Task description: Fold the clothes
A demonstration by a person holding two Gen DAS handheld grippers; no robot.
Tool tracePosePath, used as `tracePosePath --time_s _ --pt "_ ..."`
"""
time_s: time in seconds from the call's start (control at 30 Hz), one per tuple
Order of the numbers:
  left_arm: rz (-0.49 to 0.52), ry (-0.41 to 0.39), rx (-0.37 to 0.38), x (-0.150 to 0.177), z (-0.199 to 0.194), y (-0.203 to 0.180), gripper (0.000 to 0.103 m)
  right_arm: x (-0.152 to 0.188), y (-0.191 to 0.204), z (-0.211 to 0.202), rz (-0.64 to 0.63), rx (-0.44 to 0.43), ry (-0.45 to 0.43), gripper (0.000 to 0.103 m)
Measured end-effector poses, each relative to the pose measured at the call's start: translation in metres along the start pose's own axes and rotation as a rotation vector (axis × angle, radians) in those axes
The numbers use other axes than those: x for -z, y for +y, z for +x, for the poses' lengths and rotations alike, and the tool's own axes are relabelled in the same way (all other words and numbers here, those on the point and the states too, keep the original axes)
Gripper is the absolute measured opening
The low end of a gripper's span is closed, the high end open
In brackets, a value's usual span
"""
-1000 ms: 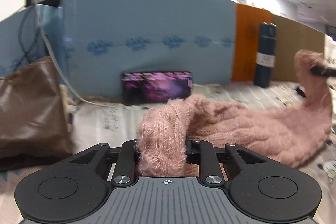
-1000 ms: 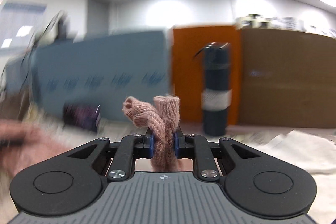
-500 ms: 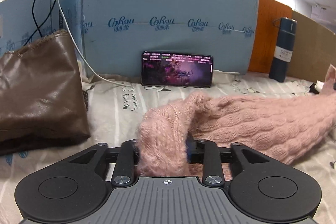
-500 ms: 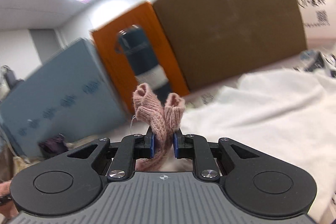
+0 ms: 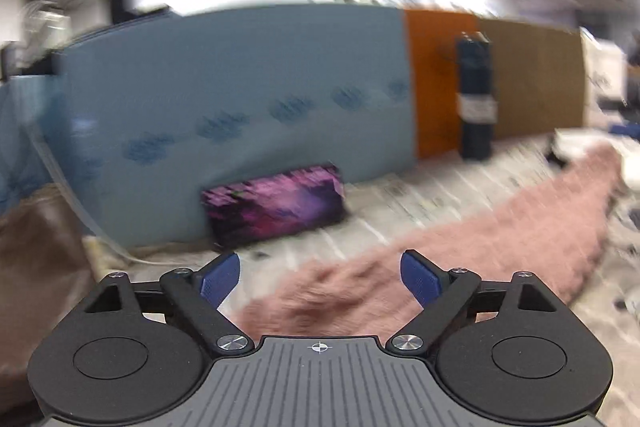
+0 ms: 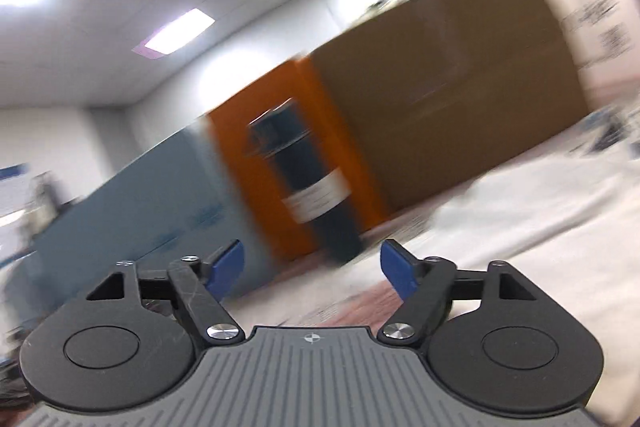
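Note:
A pink knitted sweater (image 5: 460, 247) lies stretched across the printed table cover, running from just under my left gripper toward the far right. My left gripper (image 5: 320, 277) hangs open above its near end, blue pads spread with nothing between them. My right gripper (image 6: 312, 267) is open too and tilted, facing the back panels; only a faint pinkish strip (image 6: 352, 309) shows below its fingers. A white garment (image 6: 540, 219) lies to its right. Both views are motion-blurred.
A phone (image 5: 276, 209) with a lit purple screen leans on the blue panel (image 5: 240, 99). A dark flask (image 5: 476, 99), also (image 6: 312, 195), stands before the orange panel (image 6: 256, 183) and brown cardboard (image 6: 460, 99). A brown leather bag (image 5: 36, 275) sits at the left.
Both grippers have let go of the pink sweater and now stand open. The sweater has dropped flat onto the table, and both cameras are moving, the right one tilting.

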State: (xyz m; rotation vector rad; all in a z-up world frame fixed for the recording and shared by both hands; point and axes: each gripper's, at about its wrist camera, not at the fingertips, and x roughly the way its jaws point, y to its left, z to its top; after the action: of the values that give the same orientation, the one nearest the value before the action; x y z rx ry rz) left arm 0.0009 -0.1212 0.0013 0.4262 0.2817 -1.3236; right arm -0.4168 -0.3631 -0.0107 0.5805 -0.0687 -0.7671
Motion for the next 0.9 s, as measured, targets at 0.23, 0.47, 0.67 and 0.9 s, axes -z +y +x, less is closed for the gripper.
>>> tracePosePath --time_s 0.23,0.47,0.67,0.9 --pt "-0.061 0.066 0.062 0.009 0.011 0.005 0.045 0.017 0.016 0.029 -0.022 -0.018 0.241 0.079" --pt "0.037 -0.044 0.004 0.027 -0.018 -0.014 0.017 0.032 0.029 0.038 -0.14 0.004 0.265 0.081" --pt "0.132 -0.132 -0.015 0.04 -0.055 -0.043 0.017 0.055 0.082 0.039 -0.456 -0.164 0.309 0.089" --pt "0.221 -0.224 -0.026 0.058 -0.097 -0.072 0.015 0.074 0.157 0.049 -0.846 -0.41 0.329 0.089"
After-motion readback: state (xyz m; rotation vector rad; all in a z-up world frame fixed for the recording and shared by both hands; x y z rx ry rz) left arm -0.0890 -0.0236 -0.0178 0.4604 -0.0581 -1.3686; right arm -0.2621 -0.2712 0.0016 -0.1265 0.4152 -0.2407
